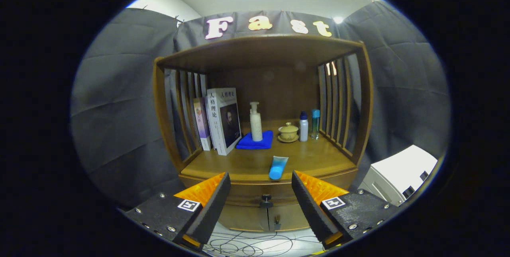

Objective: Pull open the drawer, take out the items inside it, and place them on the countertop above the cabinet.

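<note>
The drawer (266, 194) looks closed, its dark knob (265, 199) showing between the spread, empty jaws of the gripper (261, 193), which hangs well short of the cabinet; a blue tube (277, 167) already lies at the front of the counter (318, 161), so I judge the task either barely begun or nearly finished, and cannot tell which. Further back on the counter stand books (223, 119), a pump bottle (255, 122) on a blue cloth (255, 141), a lidded cup (288, 132) and two small bottles (309, 125), with cables (247, 245) on the floor below.
</note>
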Available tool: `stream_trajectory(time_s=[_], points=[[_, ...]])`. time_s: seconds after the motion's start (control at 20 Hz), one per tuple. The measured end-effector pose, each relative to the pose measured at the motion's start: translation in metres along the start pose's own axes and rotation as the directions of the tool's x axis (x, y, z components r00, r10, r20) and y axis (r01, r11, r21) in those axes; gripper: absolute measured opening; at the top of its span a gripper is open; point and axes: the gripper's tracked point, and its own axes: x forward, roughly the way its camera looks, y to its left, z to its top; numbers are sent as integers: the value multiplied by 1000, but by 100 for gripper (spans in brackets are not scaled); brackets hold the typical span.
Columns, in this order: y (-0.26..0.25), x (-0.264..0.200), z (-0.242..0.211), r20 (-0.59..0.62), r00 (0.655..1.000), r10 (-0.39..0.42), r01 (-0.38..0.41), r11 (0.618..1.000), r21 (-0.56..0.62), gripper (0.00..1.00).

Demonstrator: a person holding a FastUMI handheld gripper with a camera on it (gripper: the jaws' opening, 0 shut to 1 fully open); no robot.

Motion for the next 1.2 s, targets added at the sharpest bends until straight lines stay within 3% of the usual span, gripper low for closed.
stream_trajectory(time_s=[0.45,1.2], points=[[-19,-49,-9,48,998,-40,40,999,14,95],[-17,-60,-2,67,997,-41,41,999,2,95]])
